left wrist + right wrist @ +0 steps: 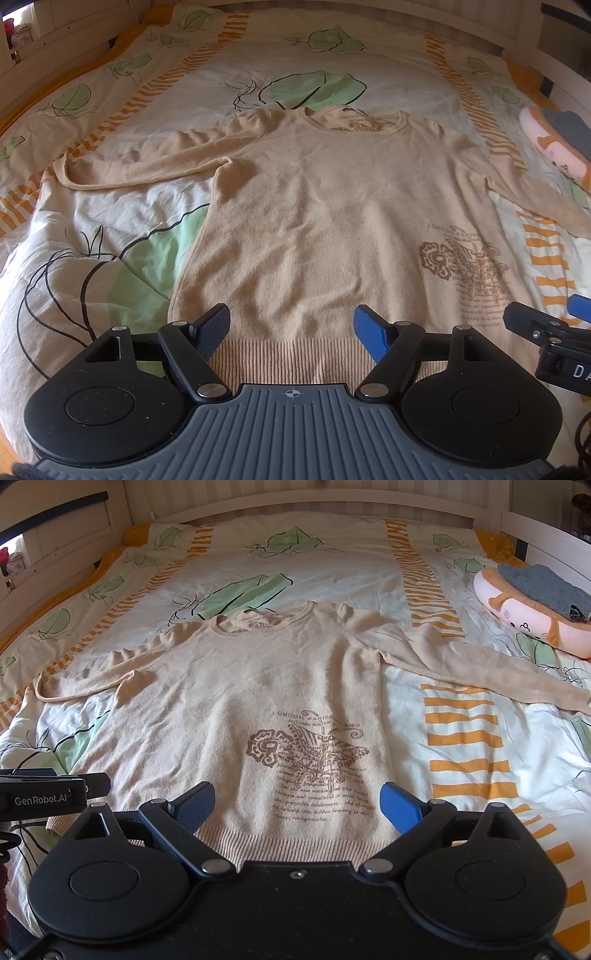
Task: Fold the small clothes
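A beige long-sleeved sweater (325, 206) (236, 686) with a brown print lies flat and face up on the bed, sleeves spread to both sides, ribbed hem nearest me. My left gripper (291, 325) hovers open over the hem's left half, nothing between its fingers. My right gripper (297, 801) stands open over the hem's right half, above the brown print (306, 753), also holding nothing. The right gripper's side shows at the right edge of the left wrist view, and the left gripper's side at the left edge of the right wrist view.
The bed carries a white duvet (332, 565) with green leaves and orange stripes. A pink plush cushion (524, 616) with a folded grey garment (546, 587) on it sits at the right. White bed rails (332, 513) run along the far end and sides.
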Available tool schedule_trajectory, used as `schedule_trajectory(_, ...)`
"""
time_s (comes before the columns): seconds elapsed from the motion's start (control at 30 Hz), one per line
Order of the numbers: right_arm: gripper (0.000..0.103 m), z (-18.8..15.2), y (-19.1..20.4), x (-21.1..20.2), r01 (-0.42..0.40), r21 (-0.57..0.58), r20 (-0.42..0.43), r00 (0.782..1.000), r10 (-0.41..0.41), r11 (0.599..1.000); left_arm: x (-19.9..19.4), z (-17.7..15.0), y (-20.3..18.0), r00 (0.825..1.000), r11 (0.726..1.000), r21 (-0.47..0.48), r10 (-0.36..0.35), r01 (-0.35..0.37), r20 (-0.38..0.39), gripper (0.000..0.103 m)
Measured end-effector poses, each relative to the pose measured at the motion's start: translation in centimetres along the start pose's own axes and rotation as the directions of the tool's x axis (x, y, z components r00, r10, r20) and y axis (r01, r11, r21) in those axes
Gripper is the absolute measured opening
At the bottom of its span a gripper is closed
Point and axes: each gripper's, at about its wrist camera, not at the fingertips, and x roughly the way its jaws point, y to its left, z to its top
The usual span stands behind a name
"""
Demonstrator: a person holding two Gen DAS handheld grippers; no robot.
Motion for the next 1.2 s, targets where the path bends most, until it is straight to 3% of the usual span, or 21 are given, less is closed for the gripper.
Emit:
schedule_trajectory(0.93, 0.097, 0.0, 0.2, 0.4, -0.006, -0.006, -0.01, 1.0, 0.006, 1.0, 0.6, 0.1, 0.0, 1.0, 1.0, -0.004, -0.014, 0.014, -0.027, 0.073)
schedule_trajectory(1.2, 0.096, -0.3, -0.2, 1.2, -0.003, 0.015, -0.061, 0.998, 0.003, 1.0, 1.4, -0.4, 0.2, 0.997, 0.999, 0.001, -0.037, 0.037, -0.065, 0.073)
